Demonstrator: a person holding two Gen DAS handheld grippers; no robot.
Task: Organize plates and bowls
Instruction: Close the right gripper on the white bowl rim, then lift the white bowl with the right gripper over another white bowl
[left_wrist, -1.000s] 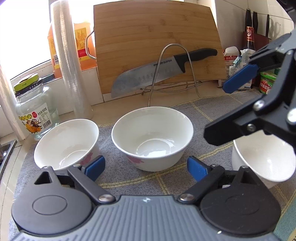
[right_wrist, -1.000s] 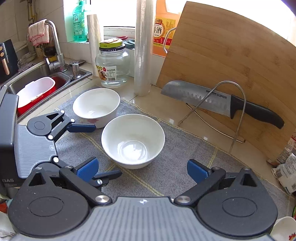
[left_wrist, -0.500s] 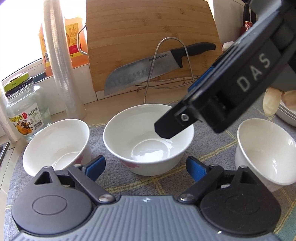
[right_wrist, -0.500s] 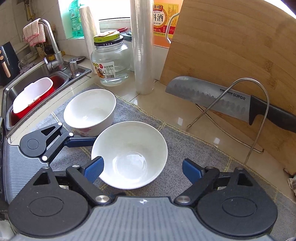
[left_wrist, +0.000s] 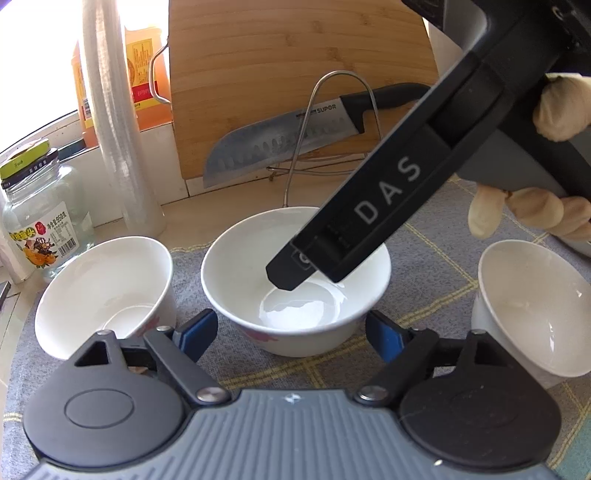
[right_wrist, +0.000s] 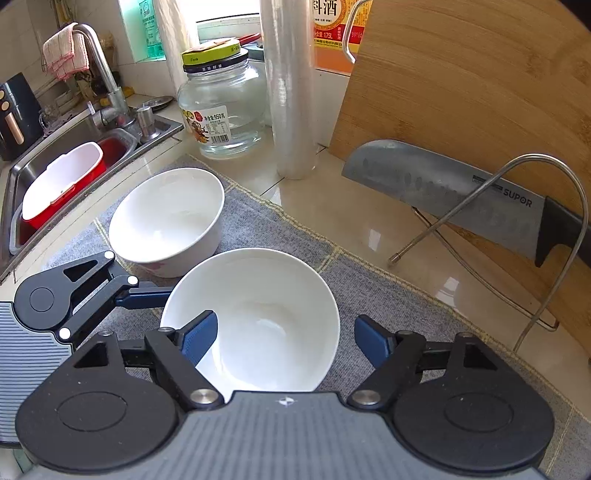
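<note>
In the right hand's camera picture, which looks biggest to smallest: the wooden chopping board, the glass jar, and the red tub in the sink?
1. Wooden chopping board: biggest by far.
2. Clear glass jar with the yellow-green lid.
3. Red tub in the sink: looks about jar-sized, so these two are too close to call.

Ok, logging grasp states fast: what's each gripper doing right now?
Left gripper: open, jaws closing, either side of the middle bowl, holding nothing.
Right gripper: open, jaws closing, one finger inside that bowl's rim, not pressing yet.

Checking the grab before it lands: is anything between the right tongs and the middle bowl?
Nothing visible. The right tongs are closing astride the middle bowl's rim, one finger inside, the other outside, pads not yet pressing.
</note>
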